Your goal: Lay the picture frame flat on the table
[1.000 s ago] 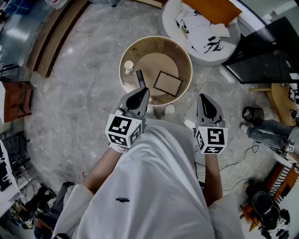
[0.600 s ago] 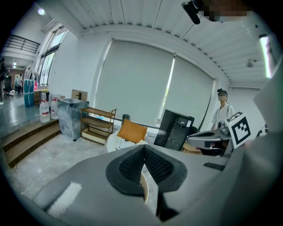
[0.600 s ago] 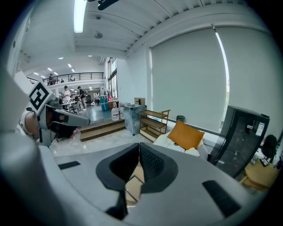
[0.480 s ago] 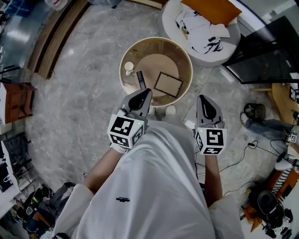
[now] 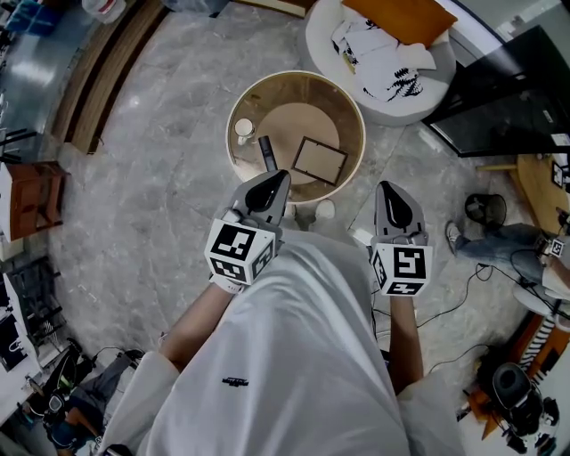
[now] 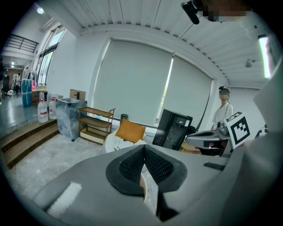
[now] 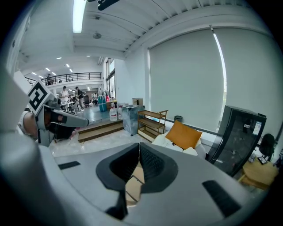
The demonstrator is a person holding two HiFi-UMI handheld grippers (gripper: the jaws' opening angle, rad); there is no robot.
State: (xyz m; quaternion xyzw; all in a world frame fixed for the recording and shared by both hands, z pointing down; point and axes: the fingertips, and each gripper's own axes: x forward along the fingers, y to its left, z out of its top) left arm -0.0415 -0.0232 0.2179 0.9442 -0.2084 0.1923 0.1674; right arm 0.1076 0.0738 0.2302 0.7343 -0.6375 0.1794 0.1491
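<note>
A dark-edged picture frame (image 5: 321, 160) rests on the round wooden table (image 5: 356, 120) with a raised rim, toward its right side; from above I cannot tell whether it leans or lies flat. My left gripper (image 5: 272, 181) hovers at the table's near edge with its jaws shut and nothing held (image 6: 143, 152). My right gripper (image 5: 389, 189) hangs off the table's near right, also shut and empty (image 7: 139, 150). Both are short of the frame.
On the table stand a small white cup (image 5: 244, 127) and a dark upright piece (image 5: 267, 151). A white seat with an orange cushion (image 5: 392, 27) sits behind, a black cabinet (image 5: 517, 98) at right. Cables and a person's feet (image 5: 499, 236) lie on the floor at right.
Both grippers have kept their places and stayed shut. Only the person's feet at the right edge have shifted.
</note>
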